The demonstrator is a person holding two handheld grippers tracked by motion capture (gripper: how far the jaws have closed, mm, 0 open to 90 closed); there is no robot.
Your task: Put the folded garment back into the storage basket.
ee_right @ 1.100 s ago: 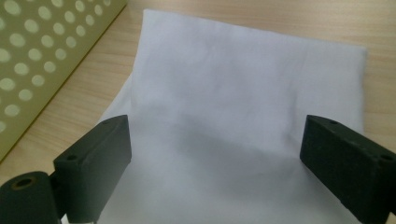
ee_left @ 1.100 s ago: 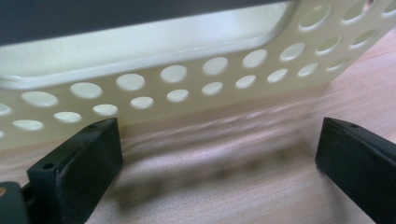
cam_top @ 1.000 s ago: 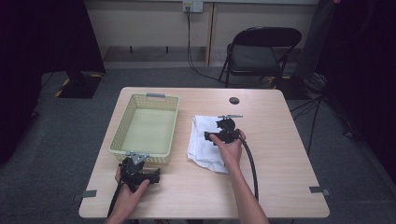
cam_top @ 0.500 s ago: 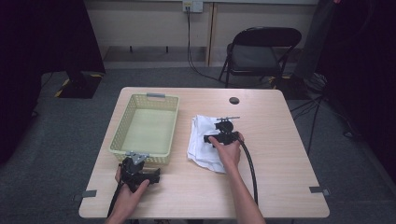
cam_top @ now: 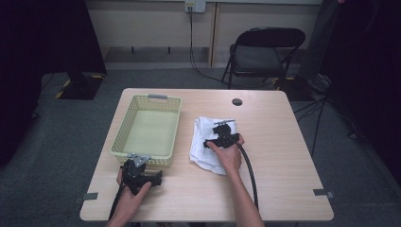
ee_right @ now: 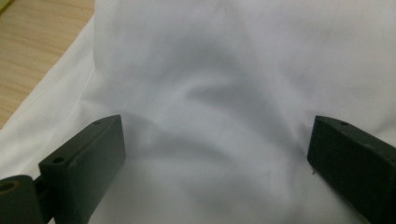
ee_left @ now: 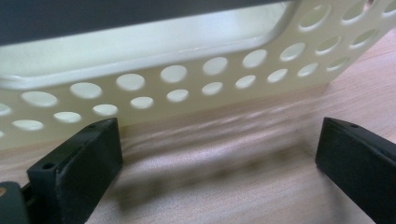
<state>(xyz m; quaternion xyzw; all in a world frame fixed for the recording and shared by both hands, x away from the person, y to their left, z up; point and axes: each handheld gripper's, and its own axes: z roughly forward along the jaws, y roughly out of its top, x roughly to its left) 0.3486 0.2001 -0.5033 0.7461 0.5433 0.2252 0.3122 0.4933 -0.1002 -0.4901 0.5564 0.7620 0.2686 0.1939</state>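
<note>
Hovering my right gripper [cam_top: 220, 131] over the cloth [cam_top: 202, 145] on the table [cam_top: 283, 179].
Table first: the basket [cam_top: 147, 127] sits left of the white cloth, which lies mid-table. My right jaws have just been opening and stand spread above the cloth, pinching nothing. My left gripper [cam_top: 142, 166], jaws spread, rests just before the basket's near wall.

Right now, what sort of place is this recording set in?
Probably a lab or studio room set up for recording: a lone wooden table on grey carpet, a folding chair by the wall, and dark curtains at the sides.
</note>
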